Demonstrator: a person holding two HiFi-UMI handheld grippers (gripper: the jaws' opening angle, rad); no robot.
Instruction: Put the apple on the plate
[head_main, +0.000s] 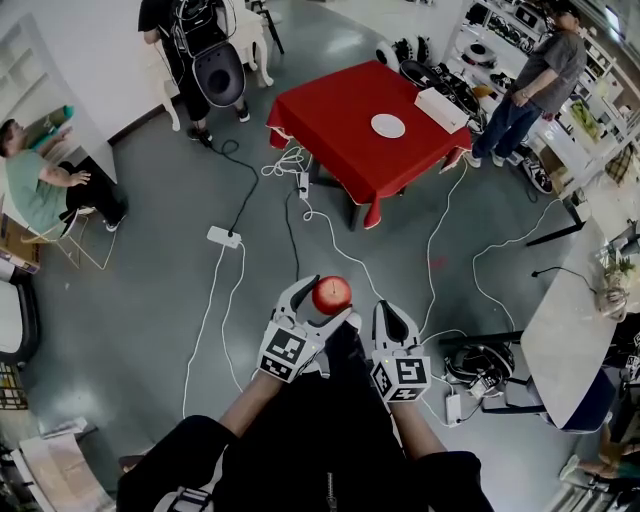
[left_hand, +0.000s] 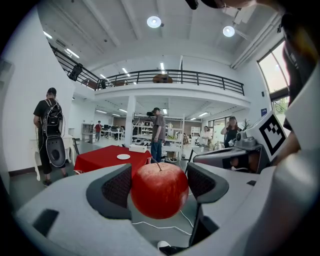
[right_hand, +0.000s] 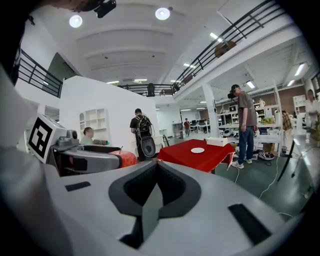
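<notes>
Room: grey floor (head_main: 150, 300) of a wide hall with a railed balcony (left_hand: 170, 77); white cables (head_main: 210, 310) trail across the floor.
Left gripper (head_main: 326, 304): at 6 o'clock in the head view, tipped slightly downward. It is clenched on the apple, with a dark pad against each side.
Apple (head_main: 332, 294): red, stem up, carried in the air between the left jaws. It is above the floor and well apart from the table.
Right gripper (head_main: 392, 316): just beside the left one, at its 3 o'clock. The jaws are pressed together with nothing between them.
Power strip (head_main: 224, 237): white, on the floor at 10 o'clock from the grippers.
Table (head_main: 335, 115): covered in red cloth, at 12 o'clock, well ahead of both grippers.
Plate (head_main: 388, 126): white, lying flat near the middle of the table.
Box (head_main: 441, 108): white, at the table's edge, at 2 o'clock from the plate.
People: a seated person (head_main: 40, 185) at 10 o'clock, a person with a backpack (head_main: 195, 50) standing at 11 o'clock, and a standing person (head_main: 535, 85) at 2 o'clock past the table.
</notes>
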